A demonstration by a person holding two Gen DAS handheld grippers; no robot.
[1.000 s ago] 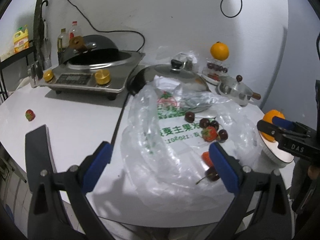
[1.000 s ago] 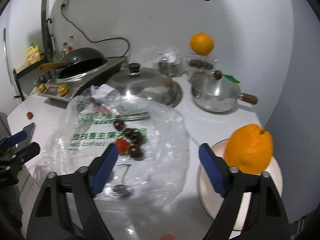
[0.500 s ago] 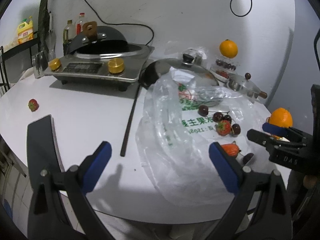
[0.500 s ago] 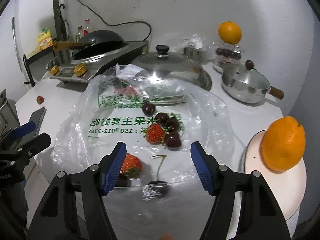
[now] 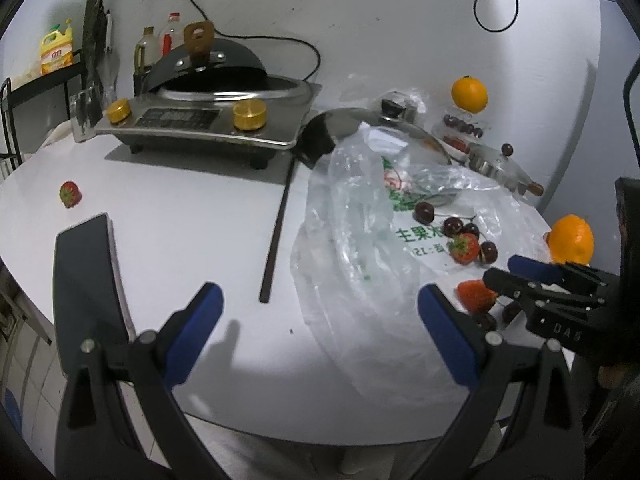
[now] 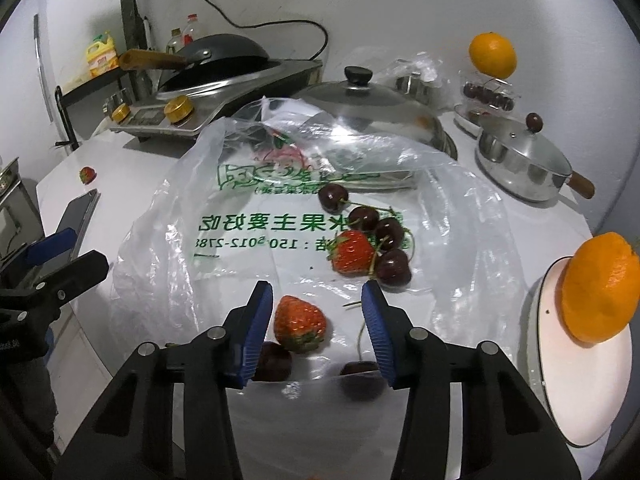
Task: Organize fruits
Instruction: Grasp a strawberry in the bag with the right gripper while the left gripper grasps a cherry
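Note:
A strawberry (image 6: 300,323) lies on a clear plastic bag (image 6: 240,240) between the open blue fingers of my right gripper (image 6: 318,308), nearer the left finger. Behind it lie another strawberry (image 6: 354,251) and several dark cherries (image 6: 394,267). Two more cherries (image 6: 358,372) lie under the gripper. An orange (image 6: 598,286) sits on a white plate (image 6: 580,400) at right. My left gripper (image 5: 320,308) is open and empty above the table's front edge, left of the bag (image 5: 360,248). A lone strawberry (image 5: 70,194) lies far left.
An induction cooker with a wok (image 5: 208,120) stands at the back left. A steel lid (image 6: 372,108), a small saucepan (image 6: 524,160), and an orange on a cherry box (image 6: 492,56) stand behind the bag. A phone (image 5: 86,264) lies at the front left. A dark stick (image 5: 276,236) lies mid-table.
My right gripper moved left and forward over the bag, its fingers narrowing around the near strawberry. My left gripper drew back and left, away from the bag.

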